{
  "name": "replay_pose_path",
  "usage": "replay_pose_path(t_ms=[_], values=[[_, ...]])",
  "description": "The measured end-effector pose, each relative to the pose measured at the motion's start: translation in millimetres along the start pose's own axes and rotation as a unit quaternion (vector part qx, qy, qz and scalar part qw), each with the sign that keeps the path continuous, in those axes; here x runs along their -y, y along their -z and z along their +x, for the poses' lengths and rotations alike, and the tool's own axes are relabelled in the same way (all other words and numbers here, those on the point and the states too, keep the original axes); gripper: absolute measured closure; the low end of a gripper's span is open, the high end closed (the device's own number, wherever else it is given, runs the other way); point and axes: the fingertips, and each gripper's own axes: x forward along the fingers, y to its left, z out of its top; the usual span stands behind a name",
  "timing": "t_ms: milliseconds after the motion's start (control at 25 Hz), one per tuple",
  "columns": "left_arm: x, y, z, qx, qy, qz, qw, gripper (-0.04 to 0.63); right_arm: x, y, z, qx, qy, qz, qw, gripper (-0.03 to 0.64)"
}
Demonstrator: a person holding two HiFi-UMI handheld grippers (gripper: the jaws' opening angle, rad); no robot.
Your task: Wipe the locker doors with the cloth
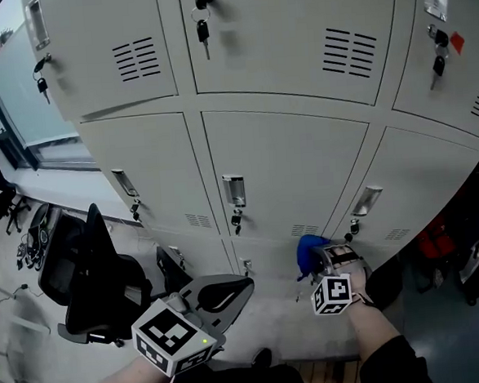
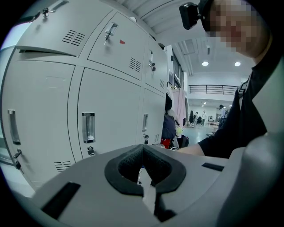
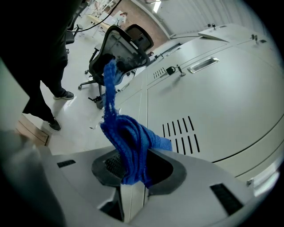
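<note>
Grey locker doors (image 1: 290, 158) fill the head view in stacked rows, each with a handle, a key and vent slots. My right gripper (image 1: 316, 260) is low down at the bottom row and shut on a bunched blue cloth (image 1: 311, 249). In the right gripper view the cloth (image 3: 128, 144) bulges out of the gripper (image 3: 133, 177), and one strand hangs free. It is close to a vented door (image 3: 213, 102); I cannot tell if it touches. My left gripper (image 1: 244, 284) hangs back at lower left, shut and holding nothing (image 2: 144, 173).
A black office chair (image 1: 94, 274) stands on the floor left of the lockers, below a window (image 1: 20, 95). Keys hang from several locks (image 1: 203, 29). Bags and clothes (image 1: 439, 238) lie at the right end of the lockers. The person's shoe (image 1: 262, 358) shows below.
</note>
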Motion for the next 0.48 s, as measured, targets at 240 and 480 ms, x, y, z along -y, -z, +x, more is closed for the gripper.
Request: replay_pose_path(t_ms=[240,480], values=[[-3,3,-15,0.006,0.003,0.006,1.0,0.589,-5,-3,2,-0.013,0.0,0.015,1.0,0.515],[-6,7,-40,0.023,0.022,0.0,0.9995,0.589,12,-37,-33,-0.011,0.038,0.035,0.999,0.515]])
